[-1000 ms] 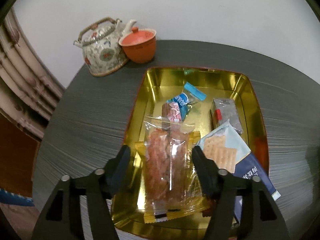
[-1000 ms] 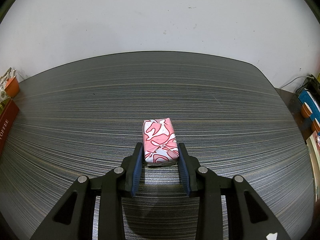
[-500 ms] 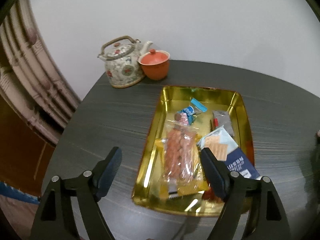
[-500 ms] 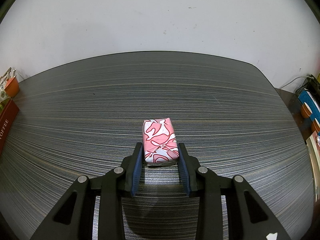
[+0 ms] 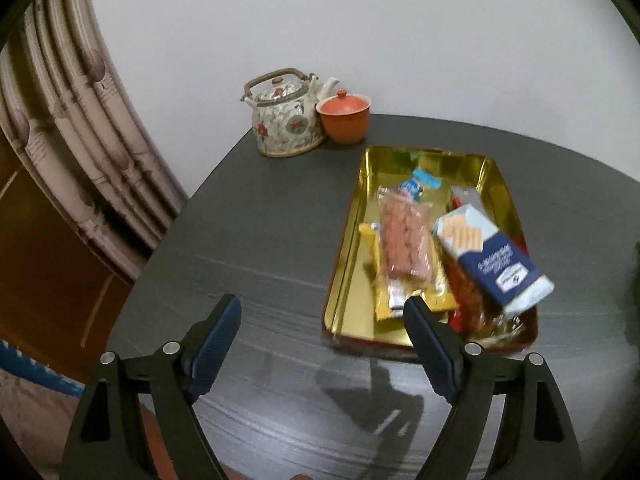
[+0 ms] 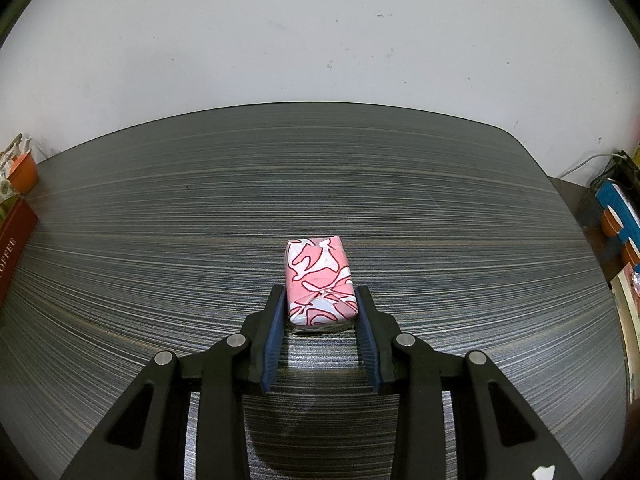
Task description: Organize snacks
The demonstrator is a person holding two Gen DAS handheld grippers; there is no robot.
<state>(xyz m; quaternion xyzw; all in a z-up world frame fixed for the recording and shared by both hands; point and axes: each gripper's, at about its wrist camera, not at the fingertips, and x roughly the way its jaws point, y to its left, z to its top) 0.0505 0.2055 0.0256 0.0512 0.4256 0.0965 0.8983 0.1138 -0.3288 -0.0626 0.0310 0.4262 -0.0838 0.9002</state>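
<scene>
Pulling back and up from the clear-wrapped orange biscuit packet, leaving it lying on a yellow packet inside the shiny gold rectangular tray; left gripper empty, jaws opening over bare table near the tray's front left corner. Sharing that tray already: a blue-and-white cracker box propped over reddish snacks, a small blue-wrapped sweet and a grey foil packet toward the back. Waiting well apart from the tray: a pink-and-white patterned wrapped block resting on the dark striped tabletop, right gripper clamping its near end between both pads. Judging by this, most snacks are stowed and this block remains to be carried across. Standing behind the tray: a floral ceramic teapot touching an orange lidded cup. Blocking nothing along the table; only the crowded front of the tray limiting space.
</scene>
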